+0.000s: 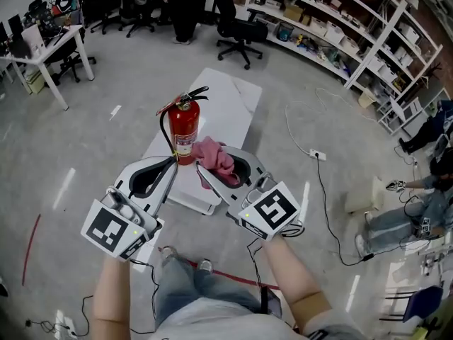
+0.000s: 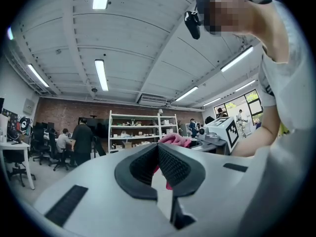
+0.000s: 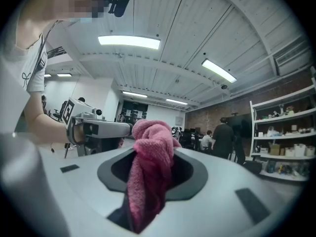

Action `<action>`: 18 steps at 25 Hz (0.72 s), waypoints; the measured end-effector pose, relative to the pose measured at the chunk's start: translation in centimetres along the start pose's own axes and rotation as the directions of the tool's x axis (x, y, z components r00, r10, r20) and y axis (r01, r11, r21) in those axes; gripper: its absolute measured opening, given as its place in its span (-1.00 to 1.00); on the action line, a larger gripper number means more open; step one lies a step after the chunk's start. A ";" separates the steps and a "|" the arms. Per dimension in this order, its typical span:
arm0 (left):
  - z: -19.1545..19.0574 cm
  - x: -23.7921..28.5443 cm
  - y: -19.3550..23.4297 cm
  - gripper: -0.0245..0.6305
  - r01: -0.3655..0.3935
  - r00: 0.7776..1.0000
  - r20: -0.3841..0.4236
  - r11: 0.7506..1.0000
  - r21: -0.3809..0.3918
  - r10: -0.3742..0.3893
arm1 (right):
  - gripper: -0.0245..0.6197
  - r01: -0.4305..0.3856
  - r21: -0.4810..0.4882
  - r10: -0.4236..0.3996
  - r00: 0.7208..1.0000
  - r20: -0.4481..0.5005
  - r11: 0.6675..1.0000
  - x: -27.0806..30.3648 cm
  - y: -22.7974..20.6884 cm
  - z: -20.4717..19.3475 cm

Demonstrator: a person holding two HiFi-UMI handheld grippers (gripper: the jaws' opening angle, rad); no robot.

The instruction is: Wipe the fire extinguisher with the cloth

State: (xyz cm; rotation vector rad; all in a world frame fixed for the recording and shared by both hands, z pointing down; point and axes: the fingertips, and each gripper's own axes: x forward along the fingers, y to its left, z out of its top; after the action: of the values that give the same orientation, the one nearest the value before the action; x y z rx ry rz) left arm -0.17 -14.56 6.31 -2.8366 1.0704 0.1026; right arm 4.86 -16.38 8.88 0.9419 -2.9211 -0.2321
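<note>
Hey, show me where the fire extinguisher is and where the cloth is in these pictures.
fire extinguisher (image 1: 187,129), head view, on its red cylinder body.
cloth (image 3: 148,172), right gripper view, on the middle of the pink bunch.

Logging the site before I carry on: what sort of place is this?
Probably a shared office or lab workspace: desks with office chairs, long white storage shelving along the wall, and a bare concrete floor.
</note>
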 end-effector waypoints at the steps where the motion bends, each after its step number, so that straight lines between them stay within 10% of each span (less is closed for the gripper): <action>1: -0.5 0.3 0.5 -0.90 0.000 1.000 -0.001 1.000 -0.006 0.000 | -0.47 0.005 0.008 -0.005 1.000 -0.004 1.000 0.5 -0.4 -0.7; 18: -10.1 7.3 14.9 -0.89 0.143 0.987 -0.065 0.989 -0.048 -0.146 | -0.47 0.123 -0.010 -0.124 0.985 -0.124 0.992 15.7 -11.3 -11.8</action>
State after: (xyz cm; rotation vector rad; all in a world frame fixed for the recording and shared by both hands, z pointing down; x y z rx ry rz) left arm -4.34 -31.70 14.46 -2.9651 0.8811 0.0163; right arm -0.11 -36.13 18.95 1.0968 -2.7526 -0.1752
